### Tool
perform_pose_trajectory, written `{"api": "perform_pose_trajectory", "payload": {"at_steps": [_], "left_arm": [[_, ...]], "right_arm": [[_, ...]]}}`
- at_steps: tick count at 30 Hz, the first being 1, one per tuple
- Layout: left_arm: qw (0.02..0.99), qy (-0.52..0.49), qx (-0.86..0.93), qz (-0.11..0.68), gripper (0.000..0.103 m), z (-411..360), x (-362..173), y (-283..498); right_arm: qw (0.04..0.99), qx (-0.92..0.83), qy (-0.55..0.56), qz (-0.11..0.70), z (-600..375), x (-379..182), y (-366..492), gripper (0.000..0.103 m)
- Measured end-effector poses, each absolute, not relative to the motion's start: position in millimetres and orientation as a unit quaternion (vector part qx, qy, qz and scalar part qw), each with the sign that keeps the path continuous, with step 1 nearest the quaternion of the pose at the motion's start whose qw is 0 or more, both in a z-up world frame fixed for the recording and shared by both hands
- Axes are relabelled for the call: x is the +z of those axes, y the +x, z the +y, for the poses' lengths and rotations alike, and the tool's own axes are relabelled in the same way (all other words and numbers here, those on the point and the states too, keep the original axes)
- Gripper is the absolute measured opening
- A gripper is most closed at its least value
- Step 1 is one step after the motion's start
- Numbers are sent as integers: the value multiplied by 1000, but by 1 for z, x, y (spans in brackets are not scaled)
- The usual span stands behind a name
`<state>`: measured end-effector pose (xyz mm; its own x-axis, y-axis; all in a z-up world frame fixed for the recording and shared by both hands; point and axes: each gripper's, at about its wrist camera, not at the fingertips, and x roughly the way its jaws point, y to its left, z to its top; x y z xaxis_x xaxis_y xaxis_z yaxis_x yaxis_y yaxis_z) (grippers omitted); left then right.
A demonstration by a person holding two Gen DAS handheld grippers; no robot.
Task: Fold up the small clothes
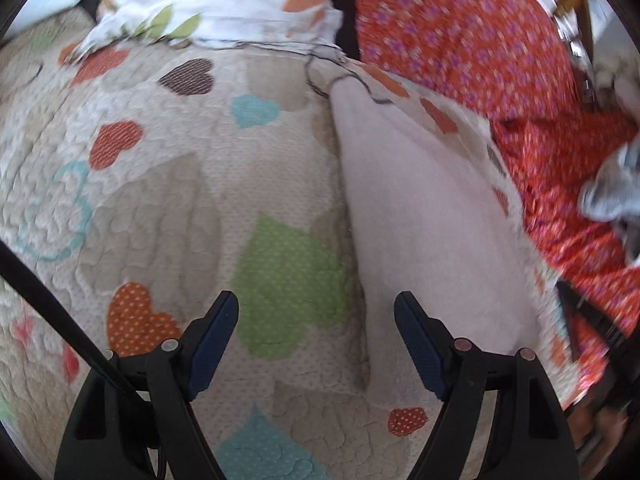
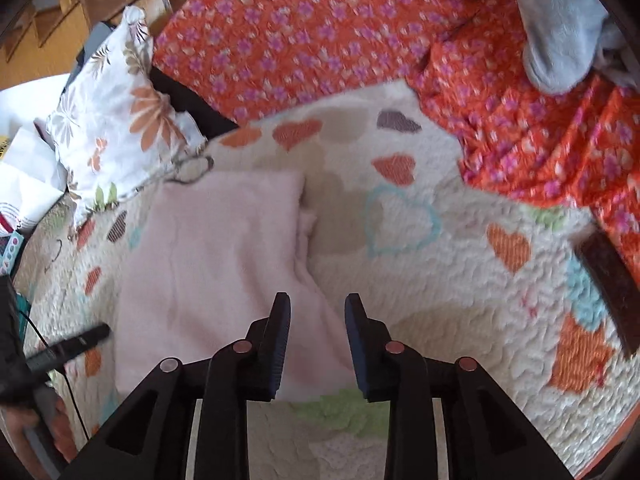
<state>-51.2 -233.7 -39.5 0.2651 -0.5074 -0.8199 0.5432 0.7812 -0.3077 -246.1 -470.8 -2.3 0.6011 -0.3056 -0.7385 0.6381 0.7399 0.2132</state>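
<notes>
A pale pink fleece garment [image 1: 424, 216] lies flat on a quilt with heart patches [image 1: 168, 200]; it also shows in the right wrist view [image 2: 216, 264], folded into a rough rectangle. My left gripper [image 1: 316, 312] is open and empty, its jaws wide apart over the garment's left edge. My right gripper [image 2: 318, 312] is open and empty, jaws partly apart above the garment's near right corner. A grey-blue fleece piece [image 2: 560, 28] lies on the orange floral cloth [image 2: 320, 28] at the far right.
A white pillow with orange flowers [image 2: 116, 128] lies at the quilt's far left edge. The orange floral cloth [image 1: 480, 28] covers the back and right side. A dark brown object [image 2: 612, 284] lies at the right. The left gripper's body [image 2: 68, 348] sits at the left.
</notes>
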Motion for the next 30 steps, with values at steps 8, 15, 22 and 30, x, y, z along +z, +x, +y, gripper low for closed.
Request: {"api": "perform_pose_trajectory", "payload": {"at_steps": [8, 15, 22, 30], "left_arm": [[817, 146, -310, 463, 79, -266, -48, -80], [819, 153, -307, 461, 79, -267, -48, -82], [821, 169, -308, 451, 79, -264, -45, -92], [813, 142, -336, 454, 79, -242, -30, -103]], "right_arm": [[858, -227, 219, 406, -464, -37, -200, 31], [840, -221, 241, 433, -472, -57, -197, 39], [842, -228, 235, 428, -470, -54, -200, 40], [872, -248, 212, 364, -460, -27, -209, 40]]}}
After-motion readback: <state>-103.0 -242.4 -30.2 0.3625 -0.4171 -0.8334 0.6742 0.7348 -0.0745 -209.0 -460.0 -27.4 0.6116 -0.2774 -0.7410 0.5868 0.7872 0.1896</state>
